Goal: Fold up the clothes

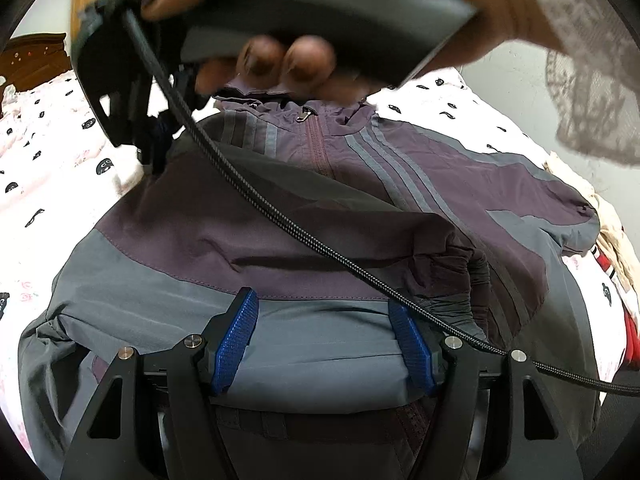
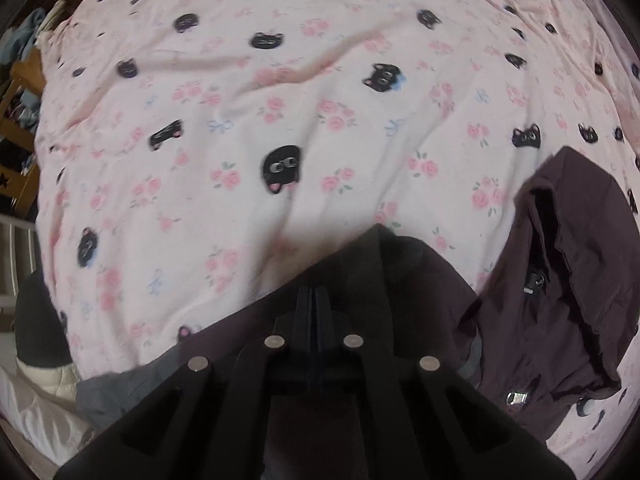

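The purple-and-grey jacket (image 1: 320, 216) was spread on the cat-print bedsheet (image 2: 248, 120), zipper up. The left gripper (image 1: 324, 344) was held wide open over its grey hem, nothing gripped. The right gripper (image 2: 316, 320) was seen pressed closed, with purple fabric around the tips, though a grip on it couldn't be made out.

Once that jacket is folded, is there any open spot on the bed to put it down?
Yes. The cat-print sheet lies bare across a wide stretch beyond the right gripper, bordered on the right by the jacket. It is crowded at the pile of clothes on the jacket's far side in the left view.
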{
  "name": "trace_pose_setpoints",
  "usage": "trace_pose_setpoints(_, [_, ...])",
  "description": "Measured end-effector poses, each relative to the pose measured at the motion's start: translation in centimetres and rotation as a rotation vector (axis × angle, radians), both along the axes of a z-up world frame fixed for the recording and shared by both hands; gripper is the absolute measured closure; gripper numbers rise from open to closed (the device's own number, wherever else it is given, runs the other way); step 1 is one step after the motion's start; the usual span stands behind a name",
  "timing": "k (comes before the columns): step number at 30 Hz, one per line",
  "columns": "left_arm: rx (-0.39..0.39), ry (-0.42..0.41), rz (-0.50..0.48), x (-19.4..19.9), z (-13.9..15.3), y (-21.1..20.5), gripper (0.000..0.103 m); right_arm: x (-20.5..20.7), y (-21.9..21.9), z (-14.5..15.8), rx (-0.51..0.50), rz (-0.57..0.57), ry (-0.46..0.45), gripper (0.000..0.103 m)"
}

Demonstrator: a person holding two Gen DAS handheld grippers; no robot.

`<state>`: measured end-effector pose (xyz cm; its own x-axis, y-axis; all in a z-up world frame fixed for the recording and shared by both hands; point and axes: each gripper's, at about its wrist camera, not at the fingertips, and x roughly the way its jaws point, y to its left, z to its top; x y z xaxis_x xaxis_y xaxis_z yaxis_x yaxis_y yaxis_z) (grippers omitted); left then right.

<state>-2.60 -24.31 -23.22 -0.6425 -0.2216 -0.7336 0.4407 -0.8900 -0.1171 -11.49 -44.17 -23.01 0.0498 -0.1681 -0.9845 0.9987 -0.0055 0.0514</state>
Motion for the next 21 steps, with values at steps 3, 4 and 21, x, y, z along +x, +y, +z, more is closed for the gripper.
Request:
trace_pose_setpoints(3, [0.003, -0.002, 0.0, 0.0, 0.0, 0.0, 0.04, -0.8, -0.3, -0.1, -0.034, -0.059, 0.014, 0.103])
trace_pose_setpoints(4, [0.004, -0.003, 0.0, 0.0, 0.0, 0.0, 0.04, -1.1, -0.4, -0.1, -0.046, -0.079, 0.018, 0.103])
trace_pose_setpoints(21, [0.006, 0.005, 0.003, 0.6, 0.5, 0.4, 0.04, -6.6, 10.3, 9.8, -0.321, -0.334, 0.085, 0.029])
